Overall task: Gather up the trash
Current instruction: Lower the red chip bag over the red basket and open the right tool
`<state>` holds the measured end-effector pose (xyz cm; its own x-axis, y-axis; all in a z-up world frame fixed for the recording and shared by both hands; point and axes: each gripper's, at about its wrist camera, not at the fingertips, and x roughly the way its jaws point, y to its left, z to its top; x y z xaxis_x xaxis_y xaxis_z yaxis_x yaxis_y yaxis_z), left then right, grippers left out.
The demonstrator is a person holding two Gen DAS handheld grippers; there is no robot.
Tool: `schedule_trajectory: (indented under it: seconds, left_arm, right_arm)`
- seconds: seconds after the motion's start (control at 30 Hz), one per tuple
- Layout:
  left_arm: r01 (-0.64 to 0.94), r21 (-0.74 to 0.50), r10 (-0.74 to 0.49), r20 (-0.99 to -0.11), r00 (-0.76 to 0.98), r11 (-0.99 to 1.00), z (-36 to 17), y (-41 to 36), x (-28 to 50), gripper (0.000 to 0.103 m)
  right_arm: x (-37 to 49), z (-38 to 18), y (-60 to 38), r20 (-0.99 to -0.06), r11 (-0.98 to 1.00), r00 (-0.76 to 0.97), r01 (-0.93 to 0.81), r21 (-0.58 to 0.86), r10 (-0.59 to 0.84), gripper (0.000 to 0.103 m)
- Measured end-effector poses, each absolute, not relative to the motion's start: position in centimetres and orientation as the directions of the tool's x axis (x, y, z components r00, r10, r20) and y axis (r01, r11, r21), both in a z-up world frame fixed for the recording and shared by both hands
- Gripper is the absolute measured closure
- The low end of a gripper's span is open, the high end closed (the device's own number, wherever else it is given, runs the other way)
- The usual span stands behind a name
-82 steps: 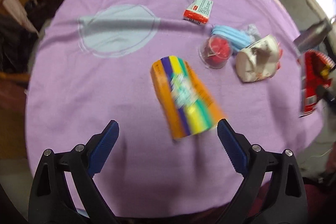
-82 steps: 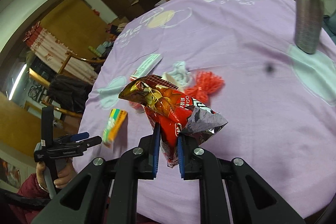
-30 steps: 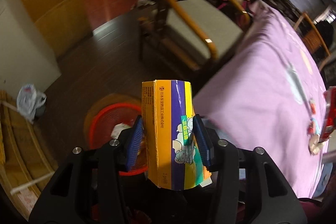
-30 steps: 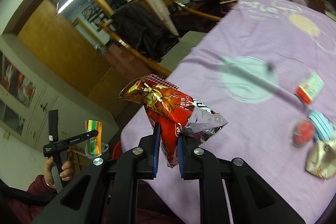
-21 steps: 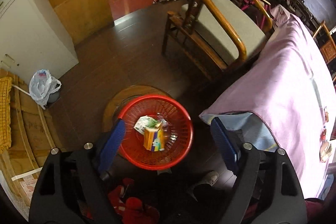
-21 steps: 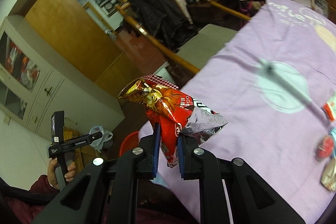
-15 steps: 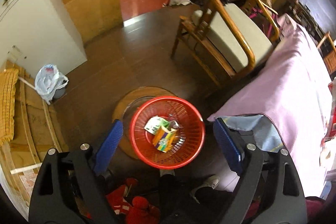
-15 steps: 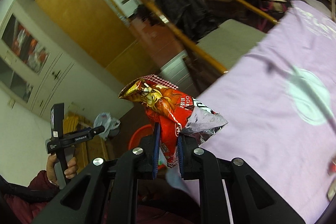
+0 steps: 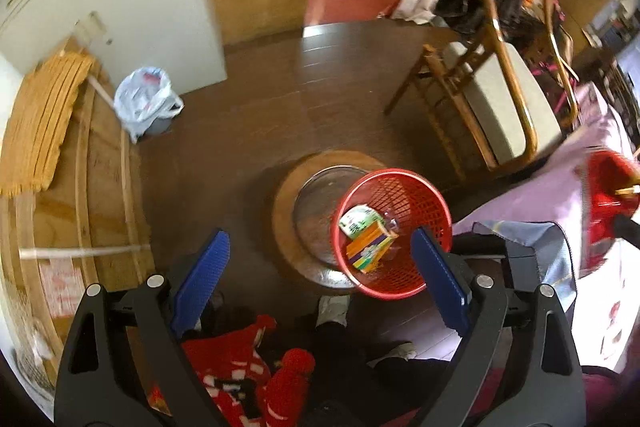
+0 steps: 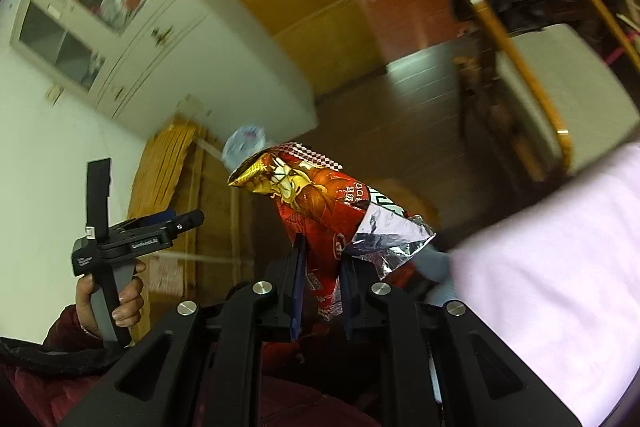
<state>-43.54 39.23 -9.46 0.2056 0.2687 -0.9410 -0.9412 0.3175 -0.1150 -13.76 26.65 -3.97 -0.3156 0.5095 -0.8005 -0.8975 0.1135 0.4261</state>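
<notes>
The red snack bag (image 10: pixel 320 211) is shiny and crinkled, with a torn silver foil flap on one side. It sticks up out of the right gripper (image 10: pixel 322 297), whose jaws pinch its bottom end tight. That gripper tips downward over the dark wood floor (image 10: pixel 400 131), beside the edge of the counter's purple cloth (image 10: pixel 560 267).

The round red basket (image 9: pixel 436 203) is made of plastic mesh and stands on the floor, on a round wooden board (image 9: pixel 288 187). Inside it lie an orange striped carton (image 9: pixel 370 247) and a green and white packet (image 9: pixel 356 221).

The left gripper (image 9: pixel 320 283) points steeply down just beside the basket. Its blue ridged jaws are spread wide with nothing between them. A hand (image 10: pixel 116 301) in a dark red sleeve grips its handle.

A wooden chair (image 9: pixel 496 99) with a pale cushion stands near. A white plastic bag (image 9: pixel 144 103) sits farther off by the cupboard.
</notes>
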Motion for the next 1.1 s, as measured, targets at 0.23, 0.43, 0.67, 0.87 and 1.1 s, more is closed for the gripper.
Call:
schedule_trajectory:
  seconds: [0.23,0.43,0.67,0.87,1.1]
  left_arm:
    - [-0.959,-0.117,0.272,-0.944,0.188,0.257,-9.2,38.8,-46.8,0.014]
    - [-0.952,-0.12,0.278,-0.939,0.201,0.282,-9.1,39.6,-45.6,0.014]
    - [-0.891,-0.146,0.254,-0.927,0.274,0.431,-8.9,39.8,-39.8,0.014]
    - [-0.797,-0.156,0.218,-0.915,0.339,0.584,-8.3,38.4,-33.3,0.014]
    - [-0.688,-0.157,0.171,-0.908,0.383,0.709,-8.0,35.7,-26.7,0.014]
  right_arm:
    - [-16.9,-10.9,33.0,-0.88,0.092,-0.307,-0.928,0.362,0.363,0.048]
    - [-15.7,-9.5,31.7,-0.867,0.124,-0.276,-0.927,0.355,0.416,0.048]
    - [-11.4,-6.9,26.3,-0.848,0.234,-0.158,-0.921,0.311,0.506,0.048]
    - [-7.5,-4.7,20.4,-0.816,0.374,-0.038,-0.875,0.306,0.577,0.045]
    - [-3.6,-4.1,12.6,-0.784,0.522,0.079,-0.786,0.331,0.616,0.041]
